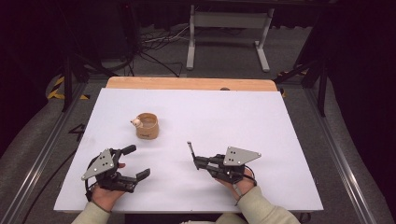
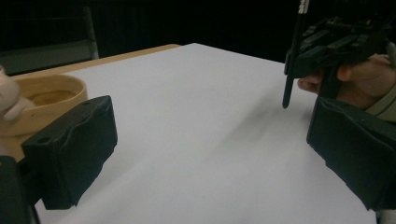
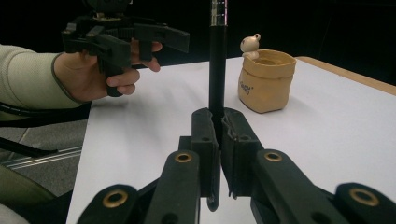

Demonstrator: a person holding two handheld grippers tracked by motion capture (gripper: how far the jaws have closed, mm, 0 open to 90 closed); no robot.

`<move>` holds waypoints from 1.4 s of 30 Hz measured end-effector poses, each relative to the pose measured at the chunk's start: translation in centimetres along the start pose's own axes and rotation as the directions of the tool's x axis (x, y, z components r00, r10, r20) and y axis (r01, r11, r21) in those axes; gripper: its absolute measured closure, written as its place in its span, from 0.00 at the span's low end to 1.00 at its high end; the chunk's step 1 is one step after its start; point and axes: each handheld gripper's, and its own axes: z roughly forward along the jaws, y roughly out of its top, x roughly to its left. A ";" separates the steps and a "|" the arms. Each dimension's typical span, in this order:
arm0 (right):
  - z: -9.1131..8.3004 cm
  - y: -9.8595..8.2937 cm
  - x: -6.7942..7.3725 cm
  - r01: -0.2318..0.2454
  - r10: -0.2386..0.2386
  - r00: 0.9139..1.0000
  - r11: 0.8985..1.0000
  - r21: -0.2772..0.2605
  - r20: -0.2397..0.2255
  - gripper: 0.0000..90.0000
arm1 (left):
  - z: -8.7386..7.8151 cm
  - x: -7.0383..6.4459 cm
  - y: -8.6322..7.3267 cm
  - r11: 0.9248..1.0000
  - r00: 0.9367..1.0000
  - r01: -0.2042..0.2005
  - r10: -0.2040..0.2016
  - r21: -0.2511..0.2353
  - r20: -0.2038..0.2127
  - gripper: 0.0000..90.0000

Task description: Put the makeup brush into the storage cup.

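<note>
White sheeting (image 1: 210,116) covers my table. Nearest me, my left gripper (image 1: 133,164) sits with jaws spread wide and nothing between them. My right gripper (image 1: 195,161) pinches a thin black pen (image 3: 216,70). Farther off stands a tan pot (image 1: 148,126) with a small figure (image 1: 136,123) on its rim.

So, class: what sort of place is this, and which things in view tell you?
Probably a lab or studio rig for recording handling, not a home: a white-covered table in a metal frame, dark curtains, loose cables on the floor, and a hand-held tool with a camera.
</note>
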 end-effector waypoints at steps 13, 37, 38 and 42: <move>0.8 -0.4 0.5 -0.002 0.002 1.000 1.000 -0.013 -0.016 0.94 | 2.9 -1.8 2.3 1.000 0.994 0.007 -0.005 -0.021 0.108 0.04; 1.3 -0.7 0.8 0.009 -0.009 1.000 1.000 -0.012 -0.018 0.93 | 6.6 -3.8 4.3 0.999 0.981 0.029 -0.022 -0.033 0.195 0.05; 1.3 -0.7 0.8 0.009 -0.009 1.000 1.000 -0.013 -0.017 0.93 | 6.8 -3.8 4.3 0.999 0.980 0.029 -0.022 -0.029 0.198 0.05; 1.3 -0.7 0.8 0.008 -0.009 1.000 1.000 -0.017 -0.017 0.93 | 7.5 -4.1 4.5 0.999 0.979 0.027 -0.020 -0.029 0.203 0.05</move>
